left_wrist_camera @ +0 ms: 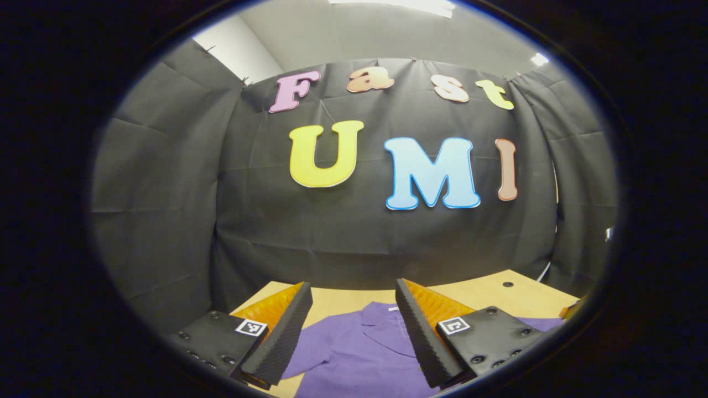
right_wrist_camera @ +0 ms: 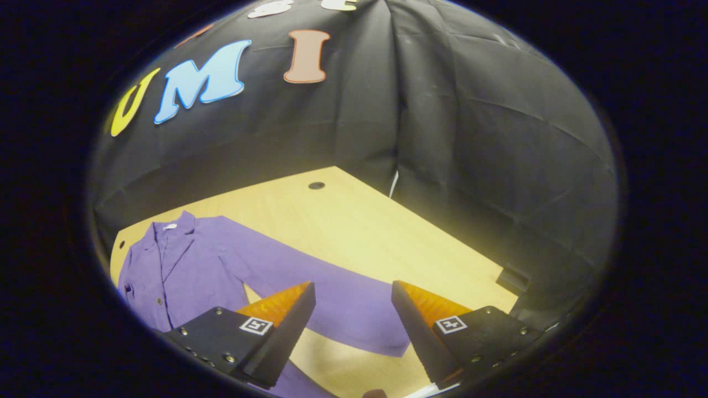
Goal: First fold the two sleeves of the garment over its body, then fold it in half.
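Note:
A purple collared shirt lies flat on the wooden table, collar toward the back wall. In the left gripper view, my left gripper hangs open above the shirt's collar and one shoulder, nothing between its fingers. The right gripper view has the shirt's body at the left, with one long sleeve stretched out across the table. My right gripper is open above the sleeve's outer end, near the cuff, and holds nothing.
The table top has a small round hole near its far side. Black cloth walls close the booth on all sides. A small dark object sits at the table's right edge.

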